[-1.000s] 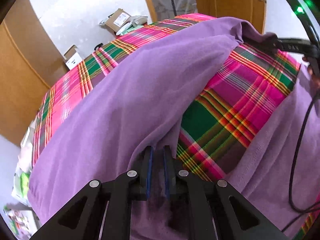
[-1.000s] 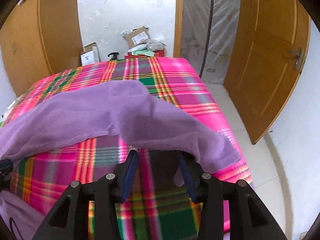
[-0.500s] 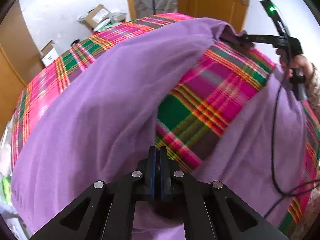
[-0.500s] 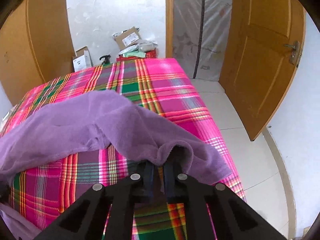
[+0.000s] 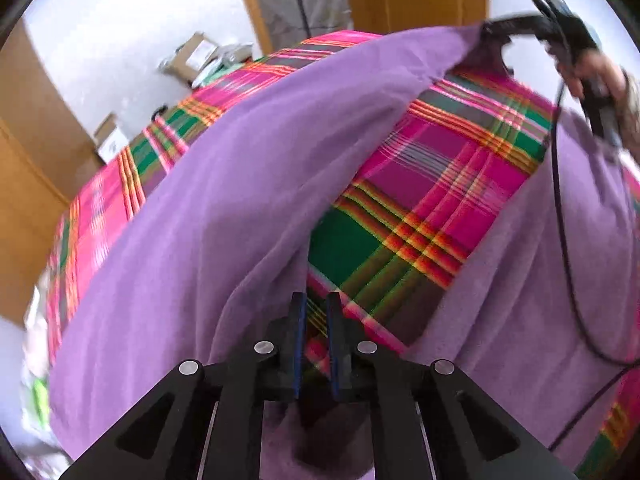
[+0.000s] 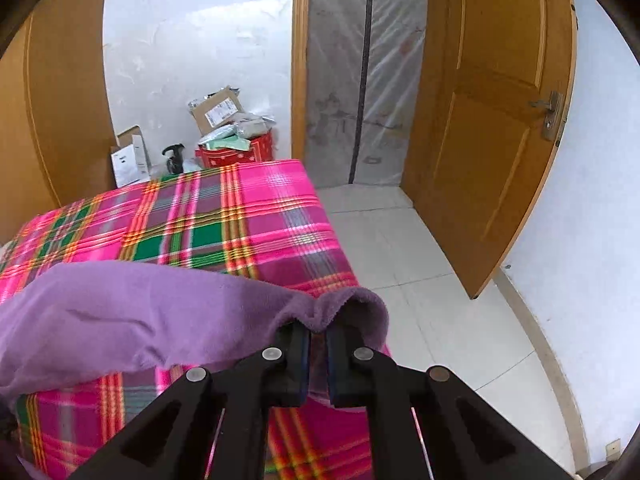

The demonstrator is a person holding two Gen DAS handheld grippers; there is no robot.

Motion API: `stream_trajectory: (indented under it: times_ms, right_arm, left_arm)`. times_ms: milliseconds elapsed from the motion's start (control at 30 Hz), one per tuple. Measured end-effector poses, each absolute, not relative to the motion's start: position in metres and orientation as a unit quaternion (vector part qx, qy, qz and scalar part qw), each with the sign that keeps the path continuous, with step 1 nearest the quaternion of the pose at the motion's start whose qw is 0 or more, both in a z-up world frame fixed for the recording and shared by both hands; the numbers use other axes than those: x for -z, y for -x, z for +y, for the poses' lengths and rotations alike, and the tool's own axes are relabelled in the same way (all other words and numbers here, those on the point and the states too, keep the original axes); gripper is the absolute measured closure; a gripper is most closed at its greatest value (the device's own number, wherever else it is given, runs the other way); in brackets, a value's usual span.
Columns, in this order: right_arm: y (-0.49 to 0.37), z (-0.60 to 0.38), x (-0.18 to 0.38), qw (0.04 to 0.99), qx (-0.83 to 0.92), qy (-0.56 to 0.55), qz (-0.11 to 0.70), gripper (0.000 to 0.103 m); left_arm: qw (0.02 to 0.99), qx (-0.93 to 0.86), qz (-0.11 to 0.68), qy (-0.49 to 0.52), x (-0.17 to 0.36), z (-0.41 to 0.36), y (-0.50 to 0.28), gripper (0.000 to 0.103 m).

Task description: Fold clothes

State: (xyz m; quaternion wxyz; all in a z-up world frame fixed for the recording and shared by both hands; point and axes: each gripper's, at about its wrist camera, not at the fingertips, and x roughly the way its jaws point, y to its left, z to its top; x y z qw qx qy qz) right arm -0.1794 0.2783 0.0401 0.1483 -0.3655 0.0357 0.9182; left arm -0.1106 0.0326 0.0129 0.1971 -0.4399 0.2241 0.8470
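Observation:
A purple fleece garment (image 5: 240, 200) lies across a pink and green plaid bedspread (image 5: 440, 184). Part of it is raised into a long fold. My left gripper (image 5: 316, 304) hovers low over the near end, jaws a narrow gap apart. Plaid shows between them, and purple cloth rests against the outside of the left finger and under the gripper. In the right wrist view my right gripper (image 6: 317, 332) is shut on the garment's (image 6: 140, 320) curled edge and holds it above the bedspread (image 6: 240, 220). The left wrist view shows that gripper (image 5: 486, 32) far right, with a hand (image 5: 592, 76) on its handle.
The bed's right edge drops to a tiled floor (image 6: 400, 260). An open wooden door (image 6: 492, 120) and a plastic-covered doorway (image 6: 360, 80) stand beyond. Cardboard boxes and a red bin (image 6: 224, 128) sit past the bed's far end. A black cable (image 5: 560, 220) hangs over the garment.
My right gripper closed on the garment's edge and raised it. My left gripper shut half a second ago and its jaws now stand slightly apart again.

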Motion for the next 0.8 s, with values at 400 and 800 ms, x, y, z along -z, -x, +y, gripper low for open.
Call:
stream_trajectory:
  times_ms: [400,800]
  right_arm:
    - [0.217,0.316,-0.023,0.165,-0.896,0.391,0.126,0.094]
    - [0.181,0.341,-0.028,0.207,-0.892,0.369,0.159,0.087]
  left_arm:
    - [0.176,-0.852,0.181,0.459,-0.012,0.023,0.130,0.100]
    - [0.227,-0.861,0.076,0.449,-0.039,-0.011,0.127,0.101]
